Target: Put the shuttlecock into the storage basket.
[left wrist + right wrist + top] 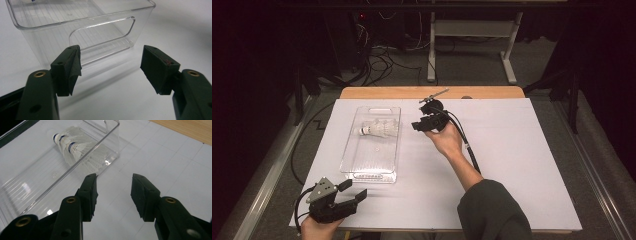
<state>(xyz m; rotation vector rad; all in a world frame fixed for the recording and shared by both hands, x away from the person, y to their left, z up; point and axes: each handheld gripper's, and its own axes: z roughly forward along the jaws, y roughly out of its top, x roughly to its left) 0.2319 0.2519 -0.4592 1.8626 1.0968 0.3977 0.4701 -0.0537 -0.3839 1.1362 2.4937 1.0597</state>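
A clear plastic bin [371,173] lies on the white sheet, with a handle cut-out in each end wall. White shuttlecocks [379,129] with blue bands lie on their sides, nested together, in its far half. My right gripper [415,126] hovers just right of the bin's far end, pointing at it, jaws open and empty. In the right gripper view the shuttlecocks [75,150] sit behind the bin wall [37,185], ahead of the right gripper [113,187]. My left gripper [357,189] rests near the front left corner, open and empty. In its own view the left gripper [111,62] faces the bin's near wall [100,32].
The white sheet [512,150] covers most of a wooden table [492,92], whose bare edge shows at the back. The right gripper's cable [464,140] trails along the forearm. Beyond the table are floor cables and a desk frame [472,30].
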